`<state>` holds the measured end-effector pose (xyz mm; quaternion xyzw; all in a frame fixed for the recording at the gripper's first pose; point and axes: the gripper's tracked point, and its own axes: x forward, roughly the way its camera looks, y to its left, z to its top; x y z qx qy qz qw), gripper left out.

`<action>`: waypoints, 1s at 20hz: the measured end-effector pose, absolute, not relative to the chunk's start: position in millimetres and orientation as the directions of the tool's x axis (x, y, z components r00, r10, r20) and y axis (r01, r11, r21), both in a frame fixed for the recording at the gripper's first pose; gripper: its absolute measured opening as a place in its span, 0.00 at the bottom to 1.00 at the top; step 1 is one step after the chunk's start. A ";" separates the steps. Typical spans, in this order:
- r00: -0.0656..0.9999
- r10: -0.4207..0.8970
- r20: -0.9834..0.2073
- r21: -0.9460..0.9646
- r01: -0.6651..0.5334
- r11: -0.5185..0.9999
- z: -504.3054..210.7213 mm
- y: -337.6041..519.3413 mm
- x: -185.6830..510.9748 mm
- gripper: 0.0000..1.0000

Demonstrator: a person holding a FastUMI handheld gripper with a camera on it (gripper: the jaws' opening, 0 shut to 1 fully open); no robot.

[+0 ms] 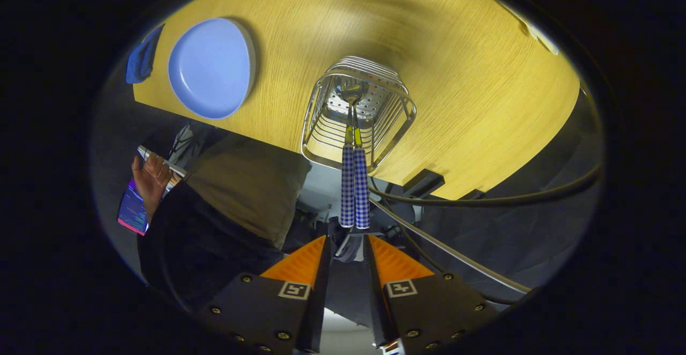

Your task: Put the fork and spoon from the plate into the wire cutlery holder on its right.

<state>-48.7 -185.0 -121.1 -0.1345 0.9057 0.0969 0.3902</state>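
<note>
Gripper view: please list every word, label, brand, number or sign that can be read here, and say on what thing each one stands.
No readable word, brand or number.
Square black-and-white marker patterns, not text, on the gripper, one on each finger; the fingers stand apart just below the two checked handles in the wire cutlery holder.
Phone screen in a person's hand: lit, too small and blurred to read.
Blue plate, wooden table: no markings.

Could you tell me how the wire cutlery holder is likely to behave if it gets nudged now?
The wire cutlery holder looks light, being thin open wire, so it would probably slide on the smooth wooden table. Two checked handles jut above its rim, so it may tip. The gripper is open, just short of them.
</note>
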 end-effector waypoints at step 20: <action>0.337 0.167 -0.927 0.129 -0.132 0.983 -138.3 -106.1 -37.4 0.99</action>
